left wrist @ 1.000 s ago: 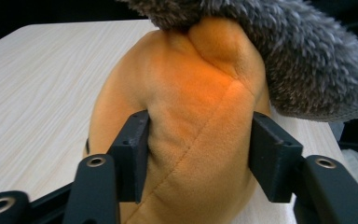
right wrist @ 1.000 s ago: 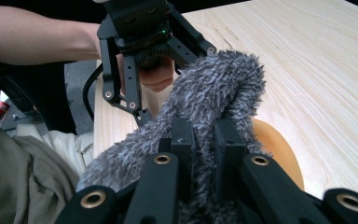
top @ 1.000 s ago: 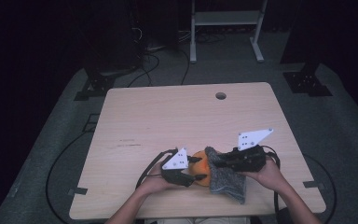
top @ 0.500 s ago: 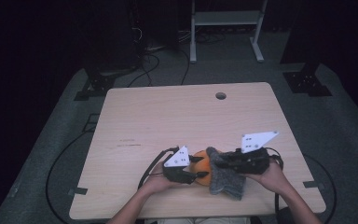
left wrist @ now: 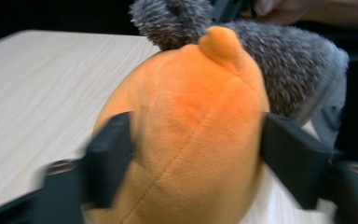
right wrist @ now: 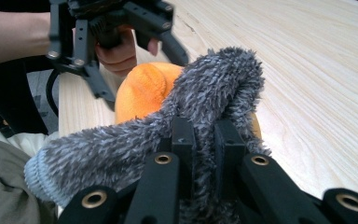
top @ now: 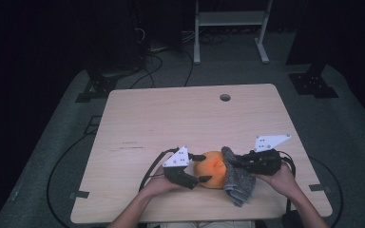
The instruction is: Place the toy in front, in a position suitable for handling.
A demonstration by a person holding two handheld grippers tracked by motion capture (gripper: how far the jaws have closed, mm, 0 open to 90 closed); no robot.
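An orange plush ball (top: 212, 168) lies near the table's front edge, with a small nub on top (left wrist: 219, 39). My left gripper (top: 204, 167) straddles it. Its jaws have just been opening and now stand at the ball's two sides (left wrist: 186, 130), blurred. A grey fuzzy sock (top: 240, 183) drapes against the ball's right side and hangs down toward the table edge. My right gripper (top: 230, 164) is shut on the sock (right wrist: 214, 88), with the fabric pinched between its pads. In the right gripper view the orange ball (right wrist: 144, 88) sits just behind the sock.
The wooden table (top: 171, 118) has a round hole (top: 225, 97) near its far edge. Black cables (top: 62, 161) loop on the grey floor mat at the left. White stand legs (top: 228, 33) rise behind the table.
The left gripper's jaws have spread from a narrow pinch to either side of the orange ball. The right gripper with the sock has shifted a little toward the ball.
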